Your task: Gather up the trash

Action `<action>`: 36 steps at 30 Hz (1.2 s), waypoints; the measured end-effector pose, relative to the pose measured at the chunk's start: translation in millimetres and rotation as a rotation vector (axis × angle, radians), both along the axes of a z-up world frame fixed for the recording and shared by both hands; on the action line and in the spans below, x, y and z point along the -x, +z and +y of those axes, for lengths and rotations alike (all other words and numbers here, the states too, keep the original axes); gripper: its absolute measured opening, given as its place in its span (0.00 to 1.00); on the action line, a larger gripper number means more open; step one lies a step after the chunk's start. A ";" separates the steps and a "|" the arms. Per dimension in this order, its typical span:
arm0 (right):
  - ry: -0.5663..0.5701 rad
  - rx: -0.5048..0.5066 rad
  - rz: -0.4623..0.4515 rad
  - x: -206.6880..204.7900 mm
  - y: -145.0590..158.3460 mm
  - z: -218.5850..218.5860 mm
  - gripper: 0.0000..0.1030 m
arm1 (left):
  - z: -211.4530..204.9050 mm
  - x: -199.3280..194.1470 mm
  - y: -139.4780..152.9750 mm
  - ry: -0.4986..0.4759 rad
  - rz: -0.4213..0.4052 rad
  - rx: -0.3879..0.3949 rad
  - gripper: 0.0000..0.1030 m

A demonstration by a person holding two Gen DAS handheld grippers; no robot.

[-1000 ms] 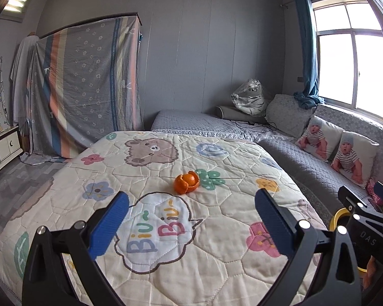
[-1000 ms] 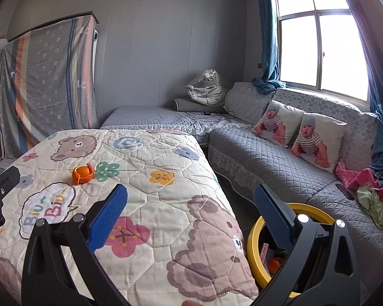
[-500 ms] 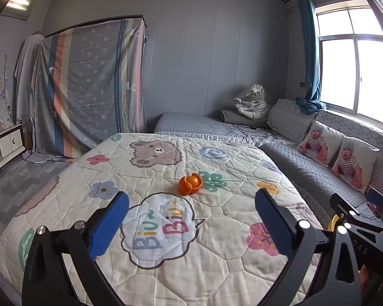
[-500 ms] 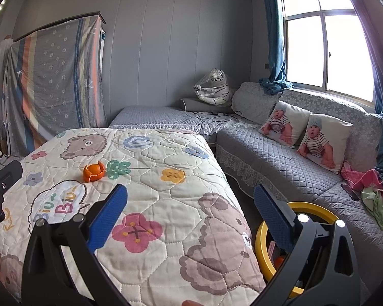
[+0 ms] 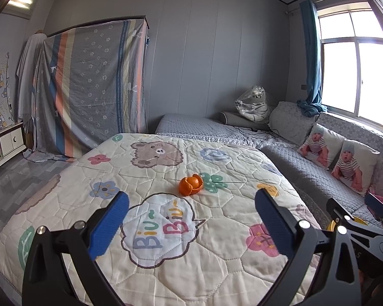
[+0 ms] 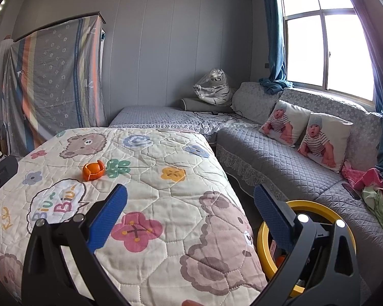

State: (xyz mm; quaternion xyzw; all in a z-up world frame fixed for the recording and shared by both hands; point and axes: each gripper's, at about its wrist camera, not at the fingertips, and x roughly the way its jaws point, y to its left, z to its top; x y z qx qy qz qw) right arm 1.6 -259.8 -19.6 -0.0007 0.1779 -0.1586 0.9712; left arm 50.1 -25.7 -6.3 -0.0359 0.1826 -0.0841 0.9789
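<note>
The left claw (image 5: pixel 191 216) hangs above the near part of the bed (image 5: pixel 229 267), its two blue-padded fingers (image 5: pixel 107 225) spread wide apart with nothing between them but the quilt below. It touches nothing. Ahead of it, toward the middle of the bed, lies the orange peel (image 5: pixel 190 184), curled open, just beyond the "Biu~Biu~" speech bubble (image 5: pixel 160 229) printed on the quilt and just left of a green clover print.

The right claw (image 6: pixel 190 215) is also wide open and grips nothing; its fingers (image 6: pixel 273 219) frame the near right edge of the bed. From this view the orange peel (image 6: pixel 93 170) sits far to the left on the quilt, well apart from the claw. Behind the right finger, on the floor between the bed and the grey sofa (image 6: pixel 280 163), stands a yellow-rimmed bin (image 6: pixel 316 206), with something orange and some paper visible inside it. Two baby-print cushions (image 6: pixel 306 134) lean on the sofa back under the window (image 6: pixel 326 48).
</note>
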 end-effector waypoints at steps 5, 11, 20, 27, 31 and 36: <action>0.004 -0.001 0.001 -0.3 -0.6 -0.1 0.92 | -0.5 0.1 0.0 -0.005 0.003 0.001 0.93; 0.003 -0.001 0.001 -0.4 -1.2 0.8 0.92 | -0.7 -0.5 -0.3 -0.004 0.005 0.002 0.93; 0.007 -0.002 0.012 -1.9 -4.2 1.1 0.92 | -0.7 -1.6 -1.4 -0.007 0.005 0.002 0.93; 0.004 0.002 0.007 -1.8 -4.9 1.7 0.92 | -0.8 -0.8 -1.8 -0.008 0.005 0.001 0.93; 0.007 0.002 0.010 -2.1 -5.7 2.3 0.92 | -1.6 -0.6 -1.8 -0.010 0.002 -0.003 0.93; 0.007 0.001 0.012 -2.2 -6.0 2.0 0.92 | -1.3 -1.0 -2.2 -0.012 0.003 -0.001 0.93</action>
